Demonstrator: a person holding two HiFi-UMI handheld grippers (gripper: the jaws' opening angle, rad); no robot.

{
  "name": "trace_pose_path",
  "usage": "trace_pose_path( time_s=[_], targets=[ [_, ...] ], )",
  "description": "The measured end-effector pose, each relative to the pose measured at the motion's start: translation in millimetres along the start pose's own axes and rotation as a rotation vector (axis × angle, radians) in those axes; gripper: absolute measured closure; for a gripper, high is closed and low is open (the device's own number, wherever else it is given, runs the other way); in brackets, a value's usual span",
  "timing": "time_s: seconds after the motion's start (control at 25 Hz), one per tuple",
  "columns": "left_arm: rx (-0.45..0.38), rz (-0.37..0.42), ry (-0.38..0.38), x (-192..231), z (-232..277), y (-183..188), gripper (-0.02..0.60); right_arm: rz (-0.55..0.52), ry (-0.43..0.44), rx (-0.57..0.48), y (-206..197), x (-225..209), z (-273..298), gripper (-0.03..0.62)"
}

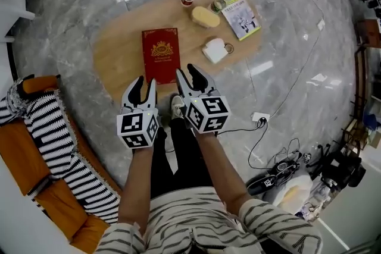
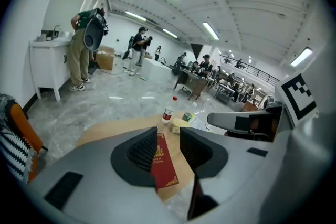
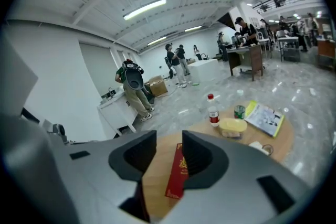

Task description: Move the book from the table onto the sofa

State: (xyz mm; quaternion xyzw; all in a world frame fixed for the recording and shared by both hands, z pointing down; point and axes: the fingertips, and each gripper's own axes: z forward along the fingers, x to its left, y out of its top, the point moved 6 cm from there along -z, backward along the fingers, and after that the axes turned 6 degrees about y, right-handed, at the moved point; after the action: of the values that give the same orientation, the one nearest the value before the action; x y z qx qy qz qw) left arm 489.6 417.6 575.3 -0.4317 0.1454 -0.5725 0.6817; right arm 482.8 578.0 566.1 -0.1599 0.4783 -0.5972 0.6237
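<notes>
Red book (image 1: 161,55) flat on the wooden tabletop (image 1: 113,50), left tongs (image 1: 146,84) and right tongs (image 1: 188,73) narrowly parted, empty, near its front edge

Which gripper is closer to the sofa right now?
Left. The left gripper is by the red book's near-left corner, on the side toward the sofa. The right gripper is by the book's near-right corner, farther from it.

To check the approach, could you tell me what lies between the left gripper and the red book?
Only bare table separates the left gripper and the book, as the head view shows.
</notes>
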Motion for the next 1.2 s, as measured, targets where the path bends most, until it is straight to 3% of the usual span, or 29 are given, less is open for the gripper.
trace_pose_path(
  time_s=[0.56,0.8,1.2],
  targets=[
    [0.097,-0.053,0.001,25,60,-57,0.382,0.058,-0.014,0.109,-62,-48,48,0.384],
    [0.163,-0.043,-0.007,32,88,-82,0.331,0.067,-0.002,0.170,-90,-68,70,0.315],
    [0.251,-0.079,-0.019,52,132,-123,0.271,0.118,0.013,0.246,-131,-102,105,0.252]
  ],
)
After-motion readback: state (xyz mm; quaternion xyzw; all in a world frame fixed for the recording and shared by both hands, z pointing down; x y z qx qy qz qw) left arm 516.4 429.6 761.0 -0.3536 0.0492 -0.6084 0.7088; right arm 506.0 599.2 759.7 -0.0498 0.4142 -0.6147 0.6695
